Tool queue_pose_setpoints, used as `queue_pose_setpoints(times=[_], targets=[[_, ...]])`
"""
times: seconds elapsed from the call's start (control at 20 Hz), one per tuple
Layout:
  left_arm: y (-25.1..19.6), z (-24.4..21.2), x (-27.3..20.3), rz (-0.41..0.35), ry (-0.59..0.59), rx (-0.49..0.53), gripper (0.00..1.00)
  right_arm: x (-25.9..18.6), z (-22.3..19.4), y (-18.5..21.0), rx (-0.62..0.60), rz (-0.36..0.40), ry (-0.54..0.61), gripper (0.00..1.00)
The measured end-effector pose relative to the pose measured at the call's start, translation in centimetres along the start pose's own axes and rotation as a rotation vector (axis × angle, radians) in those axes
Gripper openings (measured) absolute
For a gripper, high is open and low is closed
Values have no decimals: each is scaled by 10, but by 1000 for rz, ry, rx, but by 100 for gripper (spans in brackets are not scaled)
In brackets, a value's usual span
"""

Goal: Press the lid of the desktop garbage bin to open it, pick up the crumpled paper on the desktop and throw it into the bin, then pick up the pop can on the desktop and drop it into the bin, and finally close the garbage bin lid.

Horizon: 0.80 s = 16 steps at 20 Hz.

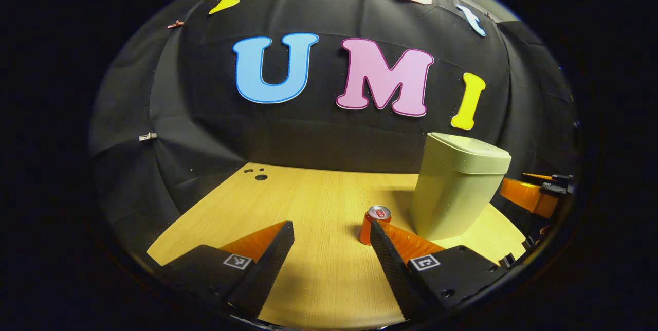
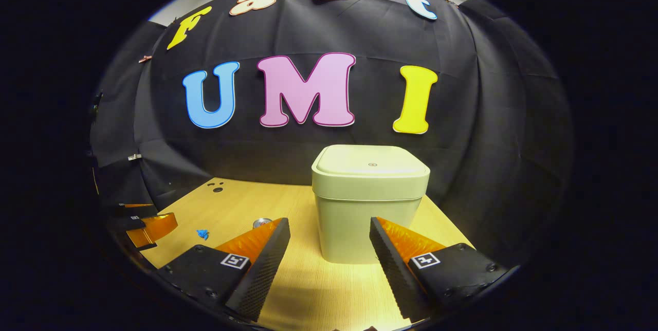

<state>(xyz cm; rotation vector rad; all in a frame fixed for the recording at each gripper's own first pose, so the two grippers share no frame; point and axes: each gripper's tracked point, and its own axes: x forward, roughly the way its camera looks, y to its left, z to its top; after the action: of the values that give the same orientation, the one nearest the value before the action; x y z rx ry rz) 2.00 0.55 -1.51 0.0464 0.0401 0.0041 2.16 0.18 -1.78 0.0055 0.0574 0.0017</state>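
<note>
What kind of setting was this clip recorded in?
Likely a staged recording booth, not a real home: black cloth wall behind a bare wooden desktop, holding just a closed garbage bin and a pop can.

Can (image 2: 263,222) mostly hidden behind jaws

A recording booth: black cloth wall (image 2: 488,130) behind a bare wooden desktop (image 1: 318,207).
</note>
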Motion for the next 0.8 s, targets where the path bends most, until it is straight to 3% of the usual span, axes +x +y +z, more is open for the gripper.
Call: queue_pose_setpoints(times=[0.3,0.35,0.4,0.45,0.55,0.65,0.75,0.8], targets=[[0,1,5,-1,-2,4,96,5,12,0,-19,-2,-23,95],[-1,1,6,-3,1,3,96,2,14,0,-23,-2,-25,79],[-1,-1,6,-4,2,3,96,4,17,-1,-27,-3,-31,75],[-2,0,6,-4,4,4,96,5,20,-2,-34,-4,-39,58],[-4,-1,6,-9,5,5,96,4,23,-3,-46,-11,-46,36],[-6,-1,7,-18,4,9,96,6,25,1,-53,5,-43,22],[-9,-2,7,-24,5,12,96,6,26,0,-56,0,-45,23],[-10,-3,6,-28,5,14,96,10,31,1,-44,14,-51,18]])
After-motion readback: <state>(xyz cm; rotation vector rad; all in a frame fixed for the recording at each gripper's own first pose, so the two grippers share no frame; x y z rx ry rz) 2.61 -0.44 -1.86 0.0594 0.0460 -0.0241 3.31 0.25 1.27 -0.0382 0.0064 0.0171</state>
